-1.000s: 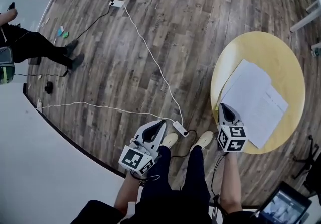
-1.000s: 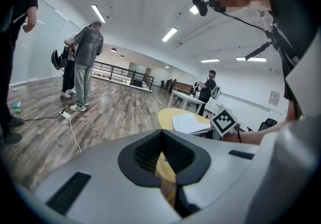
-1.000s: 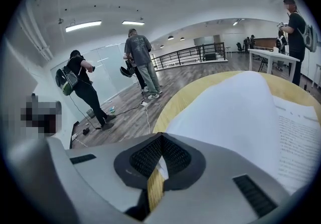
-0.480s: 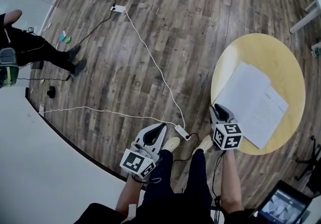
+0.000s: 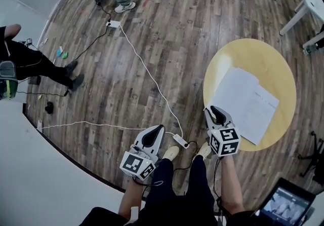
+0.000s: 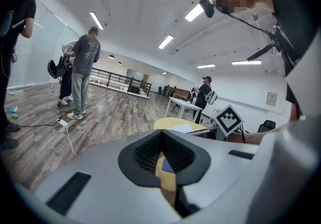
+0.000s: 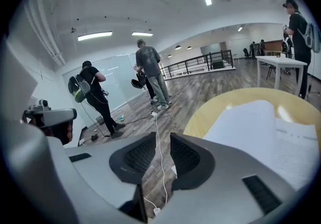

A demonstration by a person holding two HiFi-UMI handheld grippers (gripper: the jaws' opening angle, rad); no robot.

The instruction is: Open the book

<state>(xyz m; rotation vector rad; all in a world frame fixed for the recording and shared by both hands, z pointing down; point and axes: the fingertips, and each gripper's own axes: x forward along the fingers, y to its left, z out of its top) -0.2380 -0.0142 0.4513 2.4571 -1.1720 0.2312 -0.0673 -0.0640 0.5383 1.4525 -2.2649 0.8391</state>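
"Right gripper [image 5: 215,112], what have you got?"

"I see its jaws opening with nothing between them, at the near edge of the round yellow table [image 5: 263,52]. My left gripper [image 5: 153,133] is pressed together over the wooden floor [image 5: 192,17]. The white paper book [image 5: 243,99] lies open on that table."

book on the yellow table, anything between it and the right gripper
Nothing visible. The right gripper hangs by the near corner of the book at the edge of the yellow table, its jaws opening with nothing between them.
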